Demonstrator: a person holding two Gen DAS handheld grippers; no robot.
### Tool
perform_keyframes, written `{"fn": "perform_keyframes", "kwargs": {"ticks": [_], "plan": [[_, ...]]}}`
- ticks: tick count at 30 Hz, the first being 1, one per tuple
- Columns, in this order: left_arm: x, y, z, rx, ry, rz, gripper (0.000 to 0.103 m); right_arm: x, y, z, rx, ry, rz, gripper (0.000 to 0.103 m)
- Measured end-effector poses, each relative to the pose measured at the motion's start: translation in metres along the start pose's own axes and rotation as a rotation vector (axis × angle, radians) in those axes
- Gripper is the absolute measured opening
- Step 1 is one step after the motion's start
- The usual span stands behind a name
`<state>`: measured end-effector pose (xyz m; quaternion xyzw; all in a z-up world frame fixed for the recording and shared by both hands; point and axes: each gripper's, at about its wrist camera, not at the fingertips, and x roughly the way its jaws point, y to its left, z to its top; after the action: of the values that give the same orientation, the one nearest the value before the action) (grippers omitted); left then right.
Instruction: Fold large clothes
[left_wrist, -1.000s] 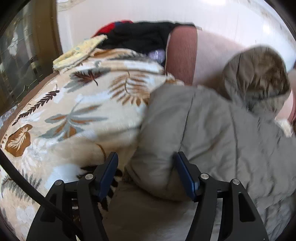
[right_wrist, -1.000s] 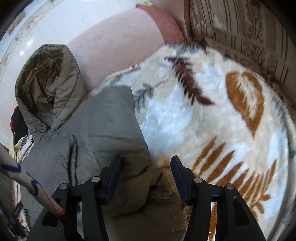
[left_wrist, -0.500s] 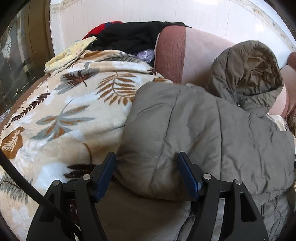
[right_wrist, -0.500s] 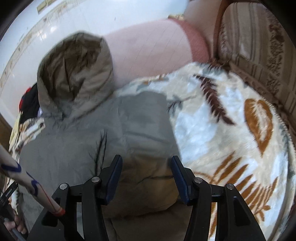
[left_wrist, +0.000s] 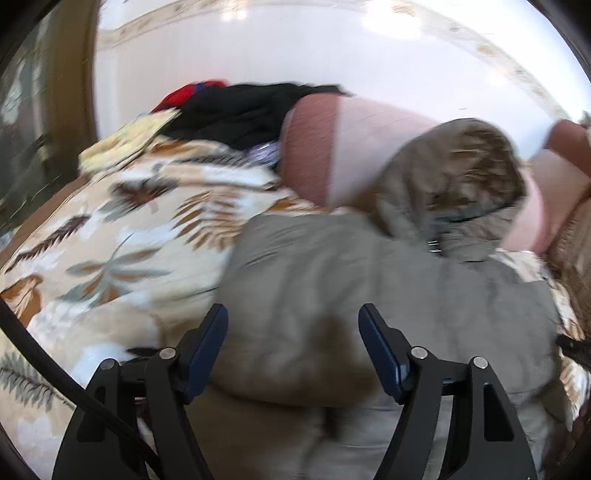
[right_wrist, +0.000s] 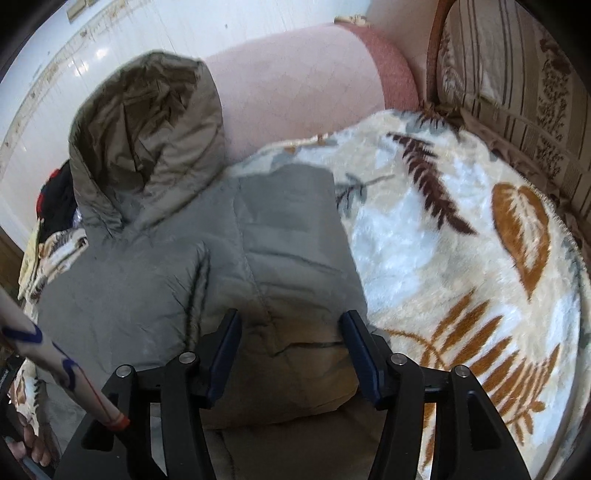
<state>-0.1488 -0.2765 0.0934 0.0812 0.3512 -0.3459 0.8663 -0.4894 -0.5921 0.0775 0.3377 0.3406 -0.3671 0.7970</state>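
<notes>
Standing open, both grippers (left_wrist: 293, 328) (right_wrist: 290, 334) straddle the jacket (right_wrist: 280, 236) unclamped.

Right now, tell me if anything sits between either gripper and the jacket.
Nothing visible does. The jacket lies directly under the left gripper, whose jaws have just been opening, and the right gripper. Folded fabric bulges between both open pairs of fingers; the blanket beside it is bare.

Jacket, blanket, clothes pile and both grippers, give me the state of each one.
Jacket: padded, sides folded in, lying flat on the blanket, hood propped against the pink bolster.
Blanket: spread out under the jacket.
Clothes pile: heaped, unfolded.
Left gripper: fingers just opened, gripping nothing.
Right gripper: open over the jacket.
</notes>
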Motion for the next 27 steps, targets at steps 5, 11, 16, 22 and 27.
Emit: {"fn": "perform_keyframes", "kwargs": {"ticks": [5, 11, 16, 22, 27], "plan": [[0.02, -0.036, -0.017, 0.099, 0.107, -0.054, 0.077, -0.031, 0.014, 0.005, -0.01, -0.066, 0.034, 0.067], [0.032, -0.046, -0.025, 0.155, 0.169, -0.01, 0.081, -0.038, 0.043, 0.008, -0.047, -0.027, 0.068, 0.07], [0.005, -0.034, -0.01, 0.085, 0.091, -0.069, 0.081, -0.053, 0.066, 0.038, -0.106, -0.031, 0.046, 0.07], [-0.012, -0.03, -0.001, 0.088, 0.025, -0.07, 0.081, -0.054, 0.097, 0.114, -0.186, -0.081, -0.034, 0.071], [-0.006, -0.029, 0.0, 0.087, 0.039, -0.071, 0.081, -0.019, 0.119, 0.167, -0.264, -0.127, -0.124, 0.078]]}}
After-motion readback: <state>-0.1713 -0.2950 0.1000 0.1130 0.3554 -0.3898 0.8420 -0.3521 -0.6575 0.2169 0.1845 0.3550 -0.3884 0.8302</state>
